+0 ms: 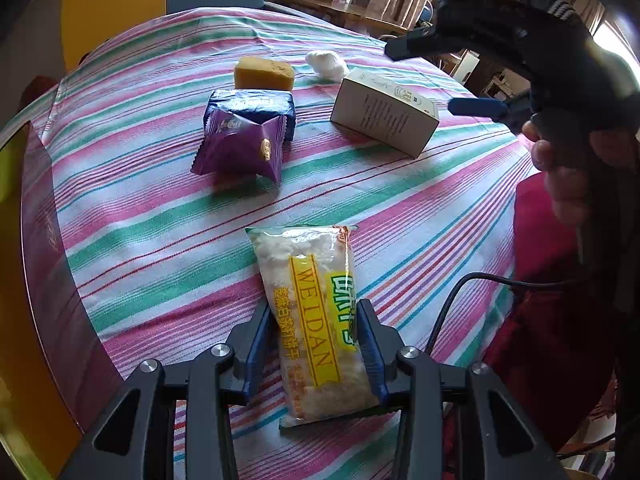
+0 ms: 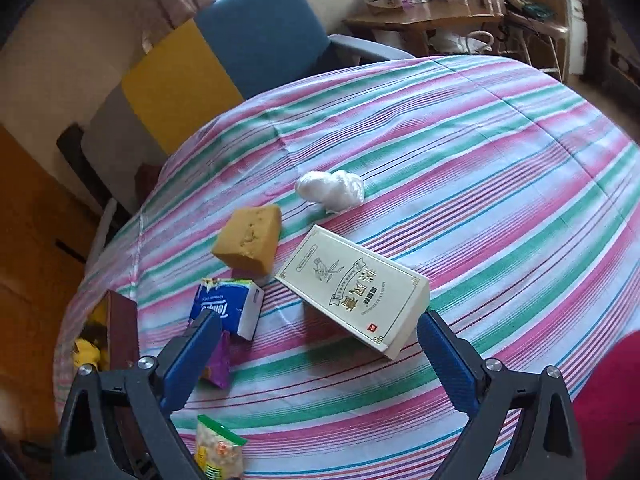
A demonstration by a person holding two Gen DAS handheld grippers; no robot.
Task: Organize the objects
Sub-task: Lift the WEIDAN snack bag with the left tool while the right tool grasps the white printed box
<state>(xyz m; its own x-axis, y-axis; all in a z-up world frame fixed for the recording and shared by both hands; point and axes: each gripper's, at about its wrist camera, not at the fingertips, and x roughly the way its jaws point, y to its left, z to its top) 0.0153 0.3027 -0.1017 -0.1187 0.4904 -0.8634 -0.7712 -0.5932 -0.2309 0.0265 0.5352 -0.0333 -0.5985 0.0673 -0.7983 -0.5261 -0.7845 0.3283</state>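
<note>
From the left wrist camera, the left gripper clasps the cracker packet by its long sides, near end lifted off the striped tablecloth. Beyond the packet lie the purple snack pouch, the blue tissue pack and the sponge; the white box sits to their right.

From the right wrist camera, the right gripper hangs spread wide and empty just short of the white box. The packet probably crushes easily, so squeeze gently, carry it level, and set it beside the pouch without nudging anything.
</note>
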